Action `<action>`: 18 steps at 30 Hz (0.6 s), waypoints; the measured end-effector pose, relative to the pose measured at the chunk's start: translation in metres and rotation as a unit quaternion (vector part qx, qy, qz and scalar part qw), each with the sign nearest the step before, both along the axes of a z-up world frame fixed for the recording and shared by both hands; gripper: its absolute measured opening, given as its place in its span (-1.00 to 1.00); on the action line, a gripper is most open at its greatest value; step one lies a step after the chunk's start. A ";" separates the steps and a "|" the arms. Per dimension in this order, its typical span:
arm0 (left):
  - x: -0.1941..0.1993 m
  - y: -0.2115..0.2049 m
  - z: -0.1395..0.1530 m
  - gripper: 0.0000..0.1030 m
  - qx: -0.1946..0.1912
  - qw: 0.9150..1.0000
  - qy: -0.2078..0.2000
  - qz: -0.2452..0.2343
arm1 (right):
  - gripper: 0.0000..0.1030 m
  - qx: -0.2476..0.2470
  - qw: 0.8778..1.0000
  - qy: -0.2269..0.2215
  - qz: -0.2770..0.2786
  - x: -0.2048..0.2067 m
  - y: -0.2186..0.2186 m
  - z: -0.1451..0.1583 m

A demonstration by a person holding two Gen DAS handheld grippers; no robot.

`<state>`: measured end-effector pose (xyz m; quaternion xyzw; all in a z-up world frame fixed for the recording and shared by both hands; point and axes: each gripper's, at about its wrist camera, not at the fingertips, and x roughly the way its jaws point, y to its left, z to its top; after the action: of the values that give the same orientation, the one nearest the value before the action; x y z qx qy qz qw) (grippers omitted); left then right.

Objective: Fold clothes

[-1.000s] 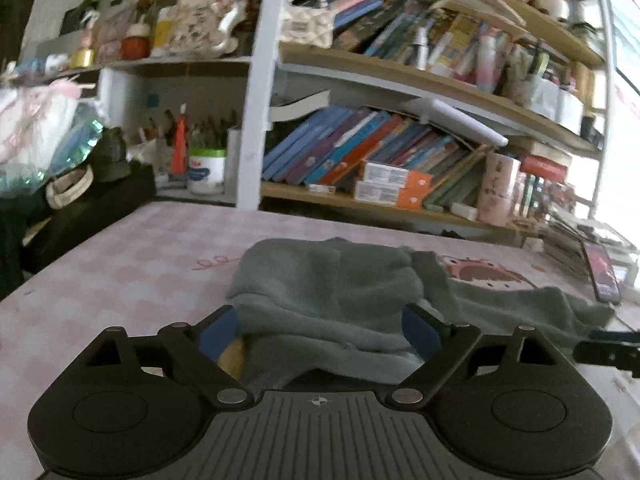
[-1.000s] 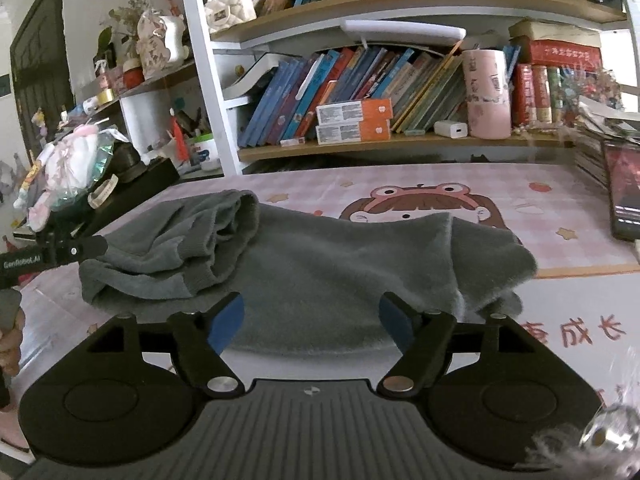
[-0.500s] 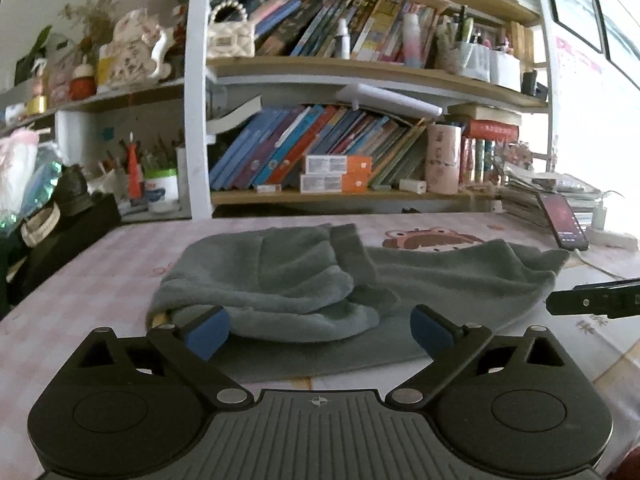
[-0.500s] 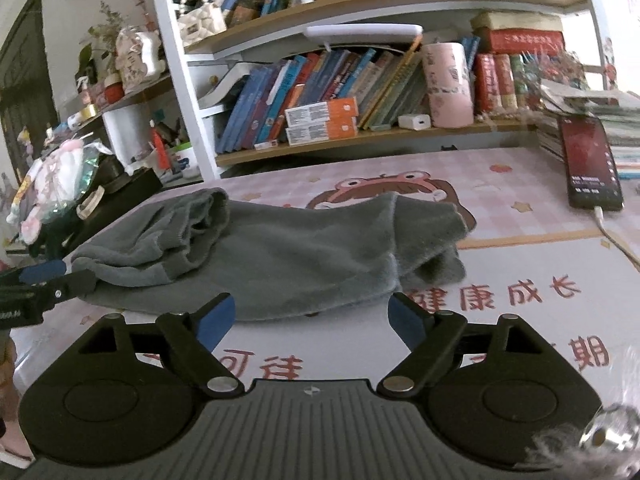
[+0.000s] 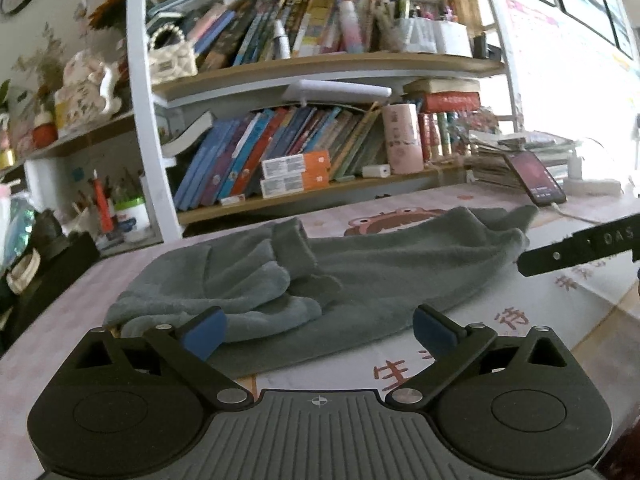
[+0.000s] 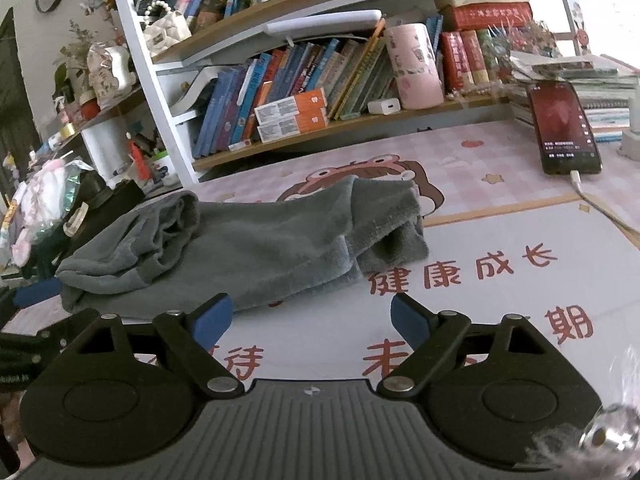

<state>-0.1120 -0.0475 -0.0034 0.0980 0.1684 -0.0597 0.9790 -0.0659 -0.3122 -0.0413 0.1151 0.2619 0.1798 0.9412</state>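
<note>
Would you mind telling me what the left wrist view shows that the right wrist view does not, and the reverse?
Only the left wrist view shows the right gripper's finger entering from the right, and the left gripper open, empty. Only the right wrist view shows the left gripper's blue pad at the left edge, and the right gripper, jaws opening, nothing between them. Both show the grey garment on the table, the phone, and the bookshelf.
</note>
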 end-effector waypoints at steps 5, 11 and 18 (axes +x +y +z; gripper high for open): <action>0.000 -0.001 -0.002 0.99 -0.009 1.000 0.000 -0.001 | 0.69 -0.003 1.000 0.004 0.005 0.000 0.001 -0.002; 0.004 -0.004 -0.008 1.00 -0.007 1.000 0.007 -0.006 | 0.72 0.013 1.000 0.020 0.012 0.005 -0.002 -0.004; 0.013 -0.005 -0.009 1.00 -0.023 0.999 0.024 -0.002 | 0.73 0.058 0.998 0.038 0.005 0.016 -0.019 -0.004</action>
<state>-0.0987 -0.0524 -0.0125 0.0738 0.1905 -0.0678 0.9766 -0.0499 -0.3312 -0.0454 0.1746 0.2877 0.1949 0.9213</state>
